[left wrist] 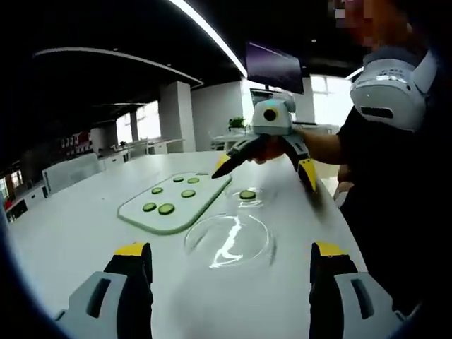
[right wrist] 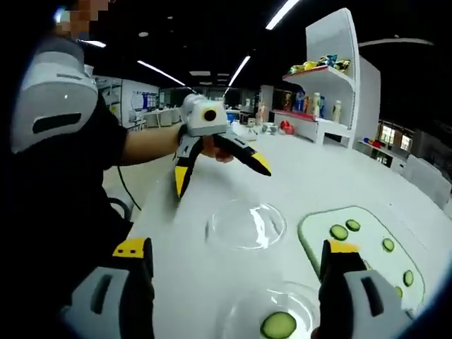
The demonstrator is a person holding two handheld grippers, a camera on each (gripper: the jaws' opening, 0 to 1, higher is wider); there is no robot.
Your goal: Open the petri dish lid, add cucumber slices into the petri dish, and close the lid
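Observation:
A clear petri dish (left wrist: 248, 200) with one cucumber slice (left wrist: 247, 195) in it sits on the white table (left wrist: 85, 233). Its clear lid (left wrist: 229, 240) lies apart, just ahead of my open, empty left gripper (left wrist: 230, 251). A pale green board (left wrist: 176, 205) to the left carries several slices. My right gripper (left wrist: 265, 169) hovers open beyond the dish. In the right gripper view the dish (right wrist: 247, 318) with its slice (right wrist: 279, 325) lies between my open right gripper (right wrist: 236, 251) jaws. The lid (right wrist: 246, 226) lies farther on, the board (right wrist: 367, 244) to the right, and the left gripper (right wrist: 221, 170) open above the table.
A person in a dark shirt (left wrist: 395, 183) stands at the table's edge, holding both grippers. A white shelf (right wrist: 328, 85) with bottles and packets stands behind the table (right wrist: 332, 176). Office desks (left wrist: 70, 169) lie beyond the table's far side.

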